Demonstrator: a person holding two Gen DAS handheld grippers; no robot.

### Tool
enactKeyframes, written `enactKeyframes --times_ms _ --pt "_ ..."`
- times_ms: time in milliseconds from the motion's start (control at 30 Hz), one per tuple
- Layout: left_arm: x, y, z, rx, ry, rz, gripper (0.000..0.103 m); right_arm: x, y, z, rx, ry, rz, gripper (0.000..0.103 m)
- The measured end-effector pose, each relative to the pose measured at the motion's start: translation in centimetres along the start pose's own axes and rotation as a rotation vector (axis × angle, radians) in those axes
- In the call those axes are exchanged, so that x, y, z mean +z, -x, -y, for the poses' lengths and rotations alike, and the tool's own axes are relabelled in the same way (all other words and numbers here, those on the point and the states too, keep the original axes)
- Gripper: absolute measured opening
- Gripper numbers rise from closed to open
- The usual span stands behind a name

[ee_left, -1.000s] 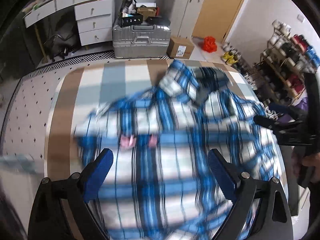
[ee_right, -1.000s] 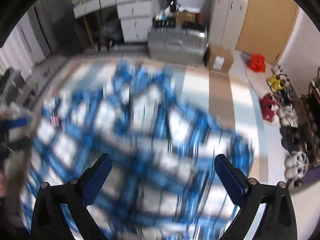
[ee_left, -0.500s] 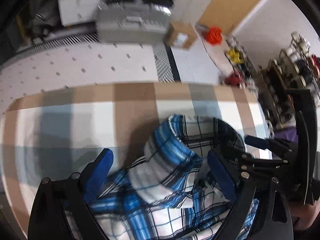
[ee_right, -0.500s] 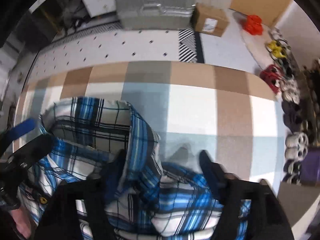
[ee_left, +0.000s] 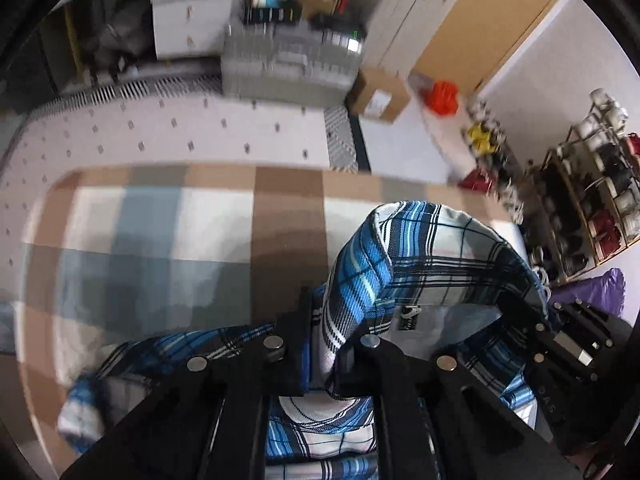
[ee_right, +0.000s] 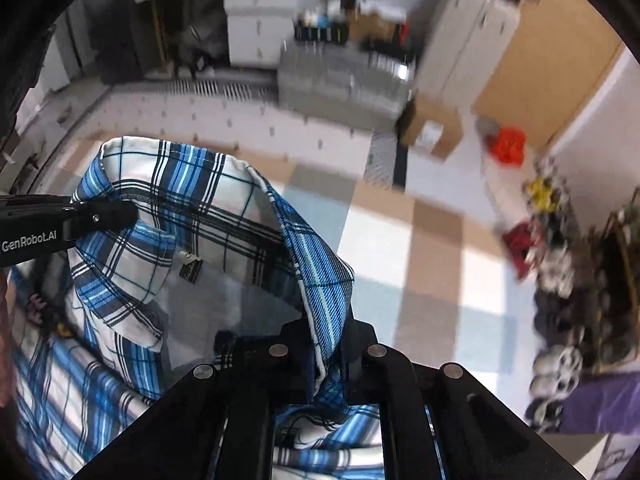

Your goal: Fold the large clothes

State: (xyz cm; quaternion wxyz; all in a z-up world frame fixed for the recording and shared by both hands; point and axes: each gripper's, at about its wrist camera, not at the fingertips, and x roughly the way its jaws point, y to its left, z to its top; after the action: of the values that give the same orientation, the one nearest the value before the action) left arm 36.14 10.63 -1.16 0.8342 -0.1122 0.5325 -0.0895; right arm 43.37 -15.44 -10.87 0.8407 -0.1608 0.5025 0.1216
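A blue, white and black plaid shirt [ee_left: 432, 248] lies on the table with its collar standing up. My left gripper [ee_left: 322, 344] pinches the collar's left side, its jaws closing tight on the fabric. In the right wrist view the same shirt [ee_right: 192, 216] fills the lower left, and my right gripper [ee_right: 328, 360] is closing on the collar's right side with cloth pressed between its pads. Each gripper shows in the other's view: the right gripper [ee_left: 524, 312] at the far collar edge, the left gripper [ee_right: 120, 212] at the left.
The table [ee_left: 160, 232] wears a beige, white and grey checked cloth. Beyond it are a patterned floor, a silver suitcase [ee_left: 288, 60], a cardboard box [ee_left: 380, 96] and white drawers [ee_left: 188, 12]. A shoe rack [ee_left: 592, 208] stands at the right.
The shirt lay spread out under both open grippers. Both grippers have moved up to the collar and shut on it, one on each side.
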Motion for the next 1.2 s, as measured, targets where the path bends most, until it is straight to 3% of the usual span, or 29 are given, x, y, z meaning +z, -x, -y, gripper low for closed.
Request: enactKeyframes --times_ms 167,233,433,567,667,833,1033,1133,1167,1200 --pt "-4.8 9.6 2.4 0.02 -0.063 0.219 0.003 -1.3 7.2 -0.9 -0.025 -0.005 0.148 0.008" --pt "-7.0 12.2 2.6 -0.012 -0.062 0.277 0.003 -2.7 10.4 -1.8 -0.046 -0.006 0.219 0.008" --pt "-16.6 18.0 1.5 -0.153 0.027 0.366 0.003 -10.0 17.7 -5.4 -0.052 0.007 0.346 0.008" --pt "-22.6 18.9 1.5 -0.195 0.073 0.392 0.003 -16.3 20.3 -9.6 -0.072 0.068 0.352 0.008" --pt "-24.8 17.6 1.1 -0.214 0.118 0.357 0.004 -20.6 20.5 -11.4 -0.067 0.087 0.34 0.008" --pt "-29.0 15.8 -0.5 -0.238 0.221 0.301 0.004 -26.5 18.6 -12.9 0.044 -0.009 0.257 0.008" --pt "-31.4 14.2 -0.1 -0.223 0.215 0.222 0.005 -30.3 15.0 -13.8 0.102 -0.1 0.123 0.01" --pt "-32.1 14.2 -0.3 -0.22 0.213 0.184 0.013 -31.4 13.6 -12.8 0.168 -0.192 0.059 0.016" --pt "-32.4 14.3 -0.2 -0.257 0.231 -0.111 0.017 -31.5 13.5 -12.4 0.184 -0.217 0.049 0.029" --pt "-32.4 14.1 -0.4 -0.246 0.231 -0.14 0.021 -31.6 13.5 -11.9 0.2 -0.234 0.041 0.042"
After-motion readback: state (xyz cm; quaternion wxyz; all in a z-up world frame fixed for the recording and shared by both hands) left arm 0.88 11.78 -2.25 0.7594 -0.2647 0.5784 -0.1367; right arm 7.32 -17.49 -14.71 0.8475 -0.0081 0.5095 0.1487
